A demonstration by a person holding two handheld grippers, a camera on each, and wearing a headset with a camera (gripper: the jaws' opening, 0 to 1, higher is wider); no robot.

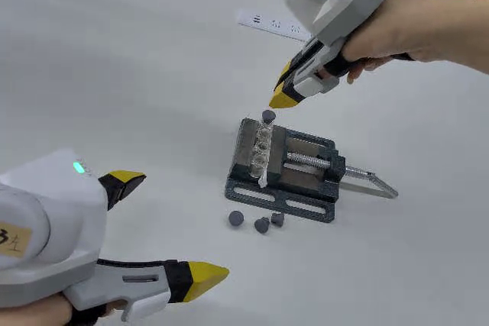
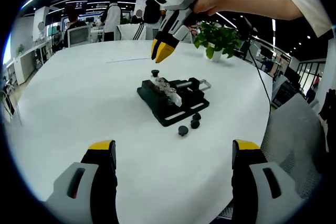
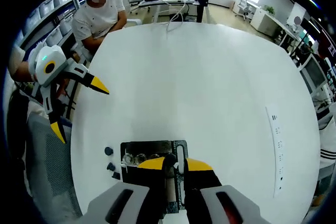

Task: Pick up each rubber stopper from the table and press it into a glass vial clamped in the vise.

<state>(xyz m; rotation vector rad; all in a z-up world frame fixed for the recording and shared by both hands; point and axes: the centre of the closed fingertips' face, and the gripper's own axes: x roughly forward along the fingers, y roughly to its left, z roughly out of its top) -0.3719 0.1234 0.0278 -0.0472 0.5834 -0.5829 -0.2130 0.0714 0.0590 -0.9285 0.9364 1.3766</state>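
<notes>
"What's at left?"

"The left gripper (image 1: 183,225), spread wide, empty. Next, three loose rubber stoppers (image 1: 262,224) on the white table (image 1: 114,74), just before the vise (image 1: 313,169)."

"And right of that?"

"The vise clamps a row of glass vials (image 1: 261,149); a fourth stopper (image 1: 269,116) sits on the far one. Above, the right gripper (image 1: 284,98), pressed together, holds nothing. Stoppers likely light, soft, grippy: pinch their sides."
</notes>
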